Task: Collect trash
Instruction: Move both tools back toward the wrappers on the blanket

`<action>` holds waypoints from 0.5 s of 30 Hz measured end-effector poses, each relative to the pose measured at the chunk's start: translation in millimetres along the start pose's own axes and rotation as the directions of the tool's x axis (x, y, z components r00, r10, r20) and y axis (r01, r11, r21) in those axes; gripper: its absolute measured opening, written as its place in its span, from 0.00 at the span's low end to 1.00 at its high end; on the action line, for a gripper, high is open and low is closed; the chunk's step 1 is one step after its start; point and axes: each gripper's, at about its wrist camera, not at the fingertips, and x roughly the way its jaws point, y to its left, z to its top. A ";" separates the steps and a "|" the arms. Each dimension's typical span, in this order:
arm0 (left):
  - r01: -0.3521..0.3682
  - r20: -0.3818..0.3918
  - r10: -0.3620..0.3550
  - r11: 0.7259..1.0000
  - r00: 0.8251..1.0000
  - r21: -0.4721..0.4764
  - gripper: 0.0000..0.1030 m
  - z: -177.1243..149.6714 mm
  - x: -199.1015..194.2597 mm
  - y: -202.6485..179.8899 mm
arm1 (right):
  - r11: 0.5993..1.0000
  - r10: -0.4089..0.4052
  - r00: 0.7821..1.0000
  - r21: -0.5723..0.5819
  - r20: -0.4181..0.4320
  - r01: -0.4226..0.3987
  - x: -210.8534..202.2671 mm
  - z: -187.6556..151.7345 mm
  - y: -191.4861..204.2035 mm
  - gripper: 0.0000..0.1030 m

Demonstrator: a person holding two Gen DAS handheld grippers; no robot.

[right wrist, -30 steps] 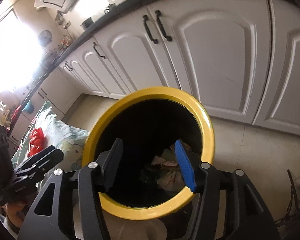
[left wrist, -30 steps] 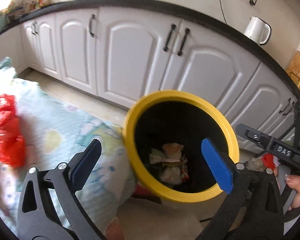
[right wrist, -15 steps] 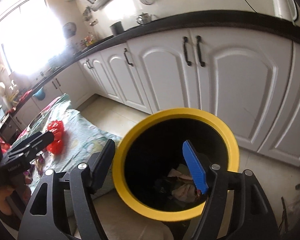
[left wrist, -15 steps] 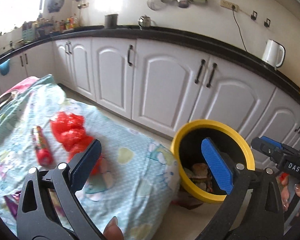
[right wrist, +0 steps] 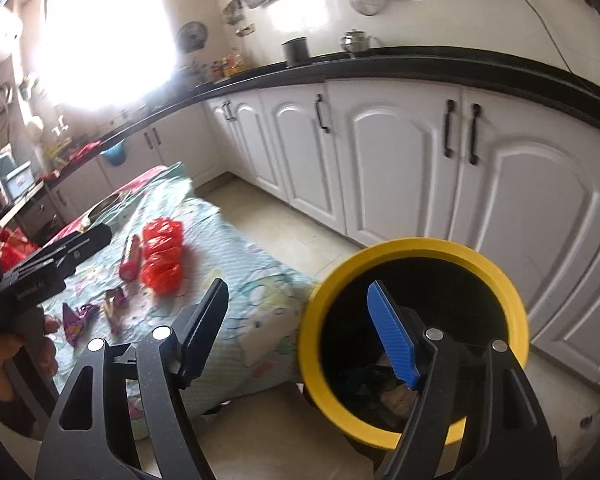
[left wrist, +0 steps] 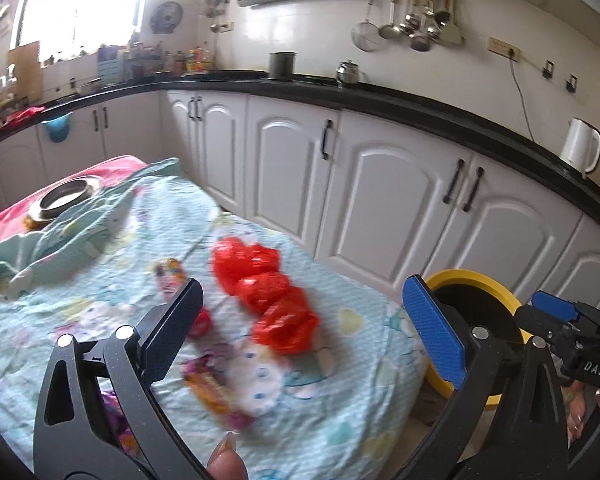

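1. Your left gripper [left wrist: 304, 320] hangs over the table, jaws wide and empty.
2. Your right gripper [right wrist: 300, 332] has just been widening its jaws, with nothing between them.
3. The red plastic bag [left wrist: 268, 292] lies on the light blue tablecloth [left wrist: 100, 280], beside candy wrappers [right wrist: 80, 316].
4. The yellow-rimmed bin [right wrist: 420, 246] stands on the floor just beside the table.

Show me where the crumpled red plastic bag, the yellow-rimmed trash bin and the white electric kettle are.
crumpled red plastic bag [left wrist: 268, 292], left wrist view, middle of the bag
yellow-rimmed trash bin [right wrist: 416, 246], right wrist view, far rim
white electric kettle [left wrist: 580, 145], left wrist view, its body
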 end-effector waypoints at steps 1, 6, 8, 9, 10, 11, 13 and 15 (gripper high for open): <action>-0.008 0.002 0.008 1.000 1.000 -0.004 0.89 0.0 -1.9 4.7 | 1.000 0.009 1.000 -0.010 -0.004 -0.010 1.6 1.0 6.4 0.68; -0.053 0.006 0.053 0.997 0.999 -0.048 0.89 -0.5 -10.7 35.9 | 0.997 0.055 0.998 -0.052 -0.021 -0.056 9.8 3.8 35.7 0.68; -0.069 0.007 0.069 0.995 0.998 -0.066 0.89 -1.9 -14.5 48.9 | 0.995 0.078 0.996 -0.066 -0.032 -0.080 15.1 5.7 48.9 0.68; -0.077 0.007 0.078 0.994 0.997 -0.073 0.89 -3.0 -16.3 54.7 | 0.994 0.087 0.996 -0.069 -0.035 -0.089 16.4 5.8 53.3 0.68; -0.083 0.006 0.083 0.994 0.997 -0.077 0.89 -3.6 -17.2 58.9 | 0.992 0.097 0.995 -0.076 -0.039 -0.099 19.2 7.1 60.2 0.68; -0.090 0.005 0.091 0.992 0.996 -0.083 0.89 -4.5 -18.8 63.9 | 0.991 0.102 0.994 -0.081 -0.040 -0.105 20.3 7.1 65.2 0.68; -0.103 0.002 0.103 0.990 0.995 -0.093 0.89 -6.4 -21.4 72.8 | 0.988 0.117 0.992 -0.092 -0.045 -0.120 23.4 8.3 75.1 0.68; -0.115 -0.001 0.115 0.988 0.993 -0.104 0.89 -8.5 -24.0 82.0 | 0.986 0.128 0.990 -0.103 -0.053 -0.133 27.7 9.5 85.1 0.68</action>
